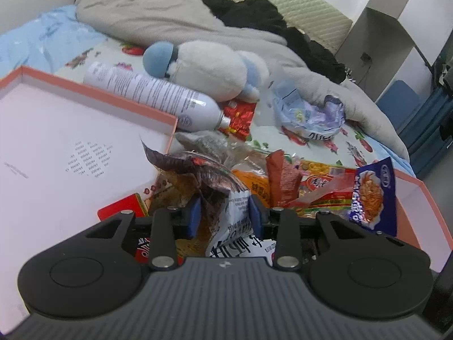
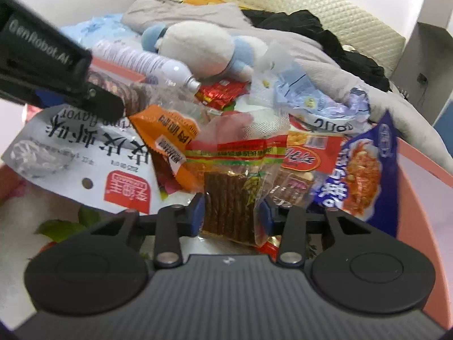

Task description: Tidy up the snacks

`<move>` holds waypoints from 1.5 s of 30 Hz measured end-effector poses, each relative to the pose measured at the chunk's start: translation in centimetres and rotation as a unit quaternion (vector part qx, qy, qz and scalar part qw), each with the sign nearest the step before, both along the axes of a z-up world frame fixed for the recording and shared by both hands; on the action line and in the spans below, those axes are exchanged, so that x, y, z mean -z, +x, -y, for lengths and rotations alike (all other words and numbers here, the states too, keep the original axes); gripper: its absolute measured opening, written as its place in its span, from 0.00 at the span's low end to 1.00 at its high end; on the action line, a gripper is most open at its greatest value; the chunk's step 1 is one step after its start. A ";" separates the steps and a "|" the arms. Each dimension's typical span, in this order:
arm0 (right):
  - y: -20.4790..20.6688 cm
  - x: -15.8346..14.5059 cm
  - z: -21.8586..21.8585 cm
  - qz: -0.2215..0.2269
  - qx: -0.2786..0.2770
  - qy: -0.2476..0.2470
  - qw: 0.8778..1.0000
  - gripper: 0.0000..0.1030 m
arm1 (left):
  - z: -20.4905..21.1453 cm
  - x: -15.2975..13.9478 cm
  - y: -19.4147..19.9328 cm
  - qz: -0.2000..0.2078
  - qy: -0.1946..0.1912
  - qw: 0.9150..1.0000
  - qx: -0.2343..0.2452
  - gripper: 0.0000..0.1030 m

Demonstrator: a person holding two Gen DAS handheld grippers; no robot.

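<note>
A heap of snack packets lies on the bed between two pink box halves. My left gripper (image 1: pixel 225 215) is shut on a crumpled white snack bag (image 1: pixel 235 221) with black print; its blue pads press the bag from both sides. From the right wrist the same white bag (image 2: pixel 85 153) hangs from the left gripper (image 2: pixel 107 104) at upper left. My right gripper (image 2: pixel 230 214) is shut on a clear packet of brown sticks (image 2: pixel 226 204). Beside it lie an orange packet (image 2: pixel 170 138), a red packet (image 2: pixel 305 153) and a blue noodle packet (image 2: pixel 359 175).
A pink box lid (image 1: pixel 99 90) lies at left and a pink box wall (image 1: pixel 419 195) stands at right. Behind the heap are a white spray can (image 1: pixel 147 90), a white-and-blue plush toy (image 1: pixel 206 68), a crumpled plastic bag (image 1: pixel 308 110), a grey blanket (image 1: pixel 158 19) and black clothes.
</note>
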State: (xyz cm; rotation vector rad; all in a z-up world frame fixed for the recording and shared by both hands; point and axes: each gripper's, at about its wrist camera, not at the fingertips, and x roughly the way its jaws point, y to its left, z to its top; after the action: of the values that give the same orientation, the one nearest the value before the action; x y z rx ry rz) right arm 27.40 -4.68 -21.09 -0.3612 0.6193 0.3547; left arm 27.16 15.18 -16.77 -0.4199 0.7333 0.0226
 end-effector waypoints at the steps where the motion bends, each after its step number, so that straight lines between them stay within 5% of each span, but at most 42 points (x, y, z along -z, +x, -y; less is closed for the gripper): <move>1: -0.2 -0.4 0.3 0.003 0.007 0.005 1.000 0.35 | 0.1 -0.3 -0.3 0.002 0.001 1.000 -0.001 0.39; 2: -0.4 -0.9 0.8 0.002 0.014 0.012 1.000 0.17 | 0.1 -0.6 -0.6 0.004 -0.001 1.000 -0.001 0.39; 18: -5.6 -6.2 7.1 -0.017 0.050 0.129 0.990 0.16 | 4.3 -4.1 -7.6 0.019 0.002 1.000 0.023 0.38; 45: -17.4 -13.3 16.7 0.007 0.067 0.186 0.980 0.16 | 14.2 -11.1 -19.8 0.059 -0.005 0.995 0.086 0.35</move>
State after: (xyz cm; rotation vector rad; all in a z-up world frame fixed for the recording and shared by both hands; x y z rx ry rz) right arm 9.99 -21.41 -7.81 0.0365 0.5466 0.3294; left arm 7.35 0.96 -5.66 -0.3631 0.6508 -0.1663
